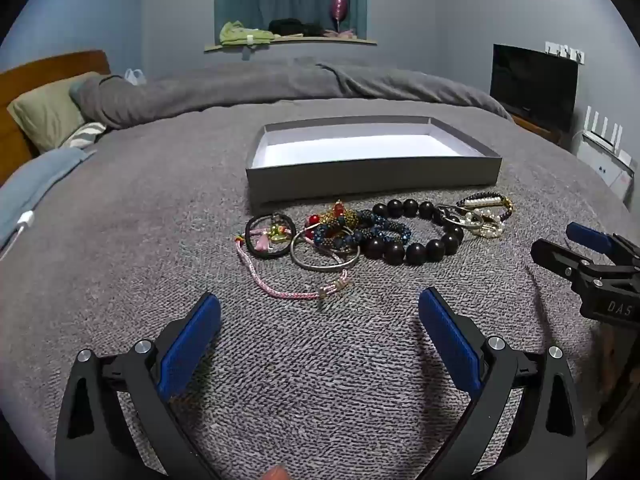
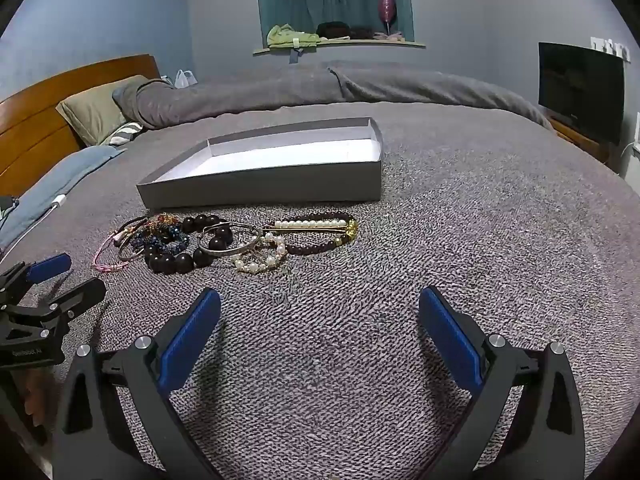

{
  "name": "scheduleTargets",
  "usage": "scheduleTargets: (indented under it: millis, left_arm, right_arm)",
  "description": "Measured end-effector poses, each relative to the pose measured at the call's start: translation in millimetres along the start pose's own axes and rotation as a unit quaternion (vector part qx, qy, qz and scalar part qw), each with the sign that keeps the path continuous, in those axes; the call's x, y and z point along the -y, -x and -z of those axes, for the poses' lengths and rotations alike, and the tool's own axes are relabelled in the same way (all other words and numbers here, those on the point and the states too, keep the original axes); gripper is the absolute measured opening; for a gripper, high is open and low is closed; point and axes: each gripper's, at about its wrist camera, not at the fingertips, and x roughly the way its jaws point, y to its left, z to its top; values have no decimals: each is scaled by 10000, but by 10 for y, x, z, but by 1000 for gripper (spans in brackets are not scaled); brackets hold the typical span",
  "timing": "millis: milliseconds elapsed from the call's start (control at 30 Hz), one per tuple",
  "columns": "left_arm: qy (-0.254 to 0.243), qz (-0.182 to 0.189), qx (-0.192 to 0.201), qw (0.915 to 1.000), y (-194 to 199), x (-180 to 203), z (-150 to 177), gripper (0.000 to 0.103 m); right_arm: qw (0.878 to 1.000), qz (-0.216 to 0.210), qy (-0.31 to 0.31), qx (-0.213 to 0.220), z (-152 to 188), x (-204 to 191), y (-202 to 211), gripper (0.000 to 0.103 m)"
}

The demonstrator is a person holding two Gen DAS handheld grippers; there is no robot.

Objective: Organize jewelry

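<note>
Both claws wide apart and empty, left gripper (image 1: 319, 312) nearest the pink cord bracelet (image 1: 280, 280), right gripper (image 2: 319, 312) by the pearls (image 2: 260, 258); take one loose outer piece, lift clear, drop in the empty gray box (image 1: 372, 178) behind.

Matt cardboard box (image 1: 372, 178), rough woven bedspread (image 1: 160, 240)

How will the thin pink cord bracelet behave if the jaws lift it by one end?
The pink cord bracelet lies in a loose curve on the bedspread, so it probably hangs limp. It looks thin, so likely light, and its far end reaches the black loop, which it might drag.
</note>
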Motion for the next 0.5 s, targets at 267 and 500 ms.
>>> scheduleTargets:
  millis: [267, 500]
  left_arm:
    - [2, 12, -26, 10000, -4, 0, -1, 98]
    - [9, 21, -20, 10000, 16, -18, 10, 98]
  right_arm:
    - [10000, -7, 0, 9, 3, -2, 3, 98]
    - [10000, -9, -5, 16, 0, 0, 10, 98]
